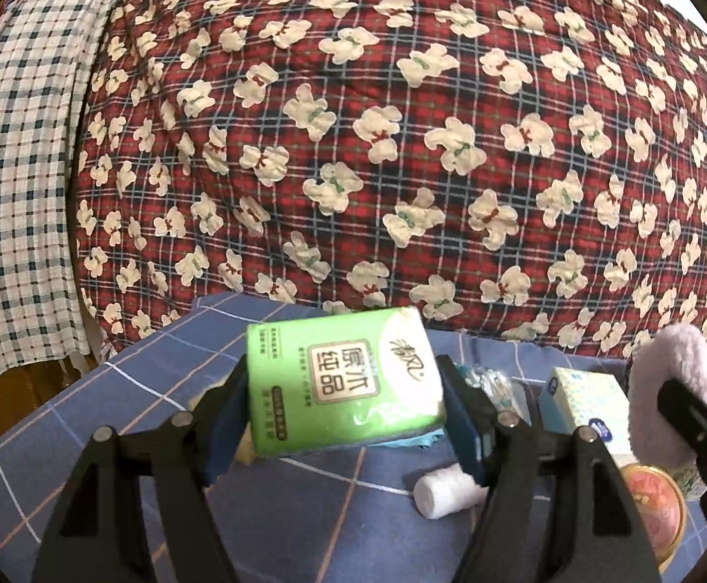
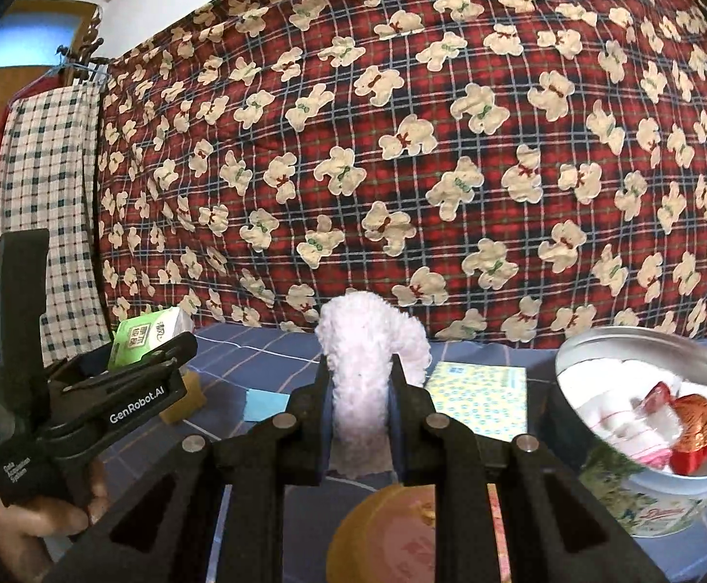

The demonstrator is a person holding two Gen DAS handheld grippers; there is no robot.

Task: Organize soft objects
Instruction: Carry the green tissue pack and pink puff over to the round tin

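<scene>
Left gripper [image 1: 348,418]: our jaws stand wide, clamped on a green plastic-wrapped tissue pack [image 1: 341,384], lifted off the blue checked cloth [image 1: 305,510] for sorting | Right gripper [image 2: 361,413]: jaws nearly closed, squeezing a fluffy pale-pink sock-like cloth [image 2: 365,364], raised left of the open round metal tin [image 2: 645,437], probably its destination | Tin already holds soft items.

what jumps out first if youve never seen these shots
The red plaid bear-print blanket fills the whole background. Up front, the left gripper clamps a green tissue pack, and the right gripper pinches a fluffy pale-pink cloth. At right, an open tin holds white rolls.
</scene>
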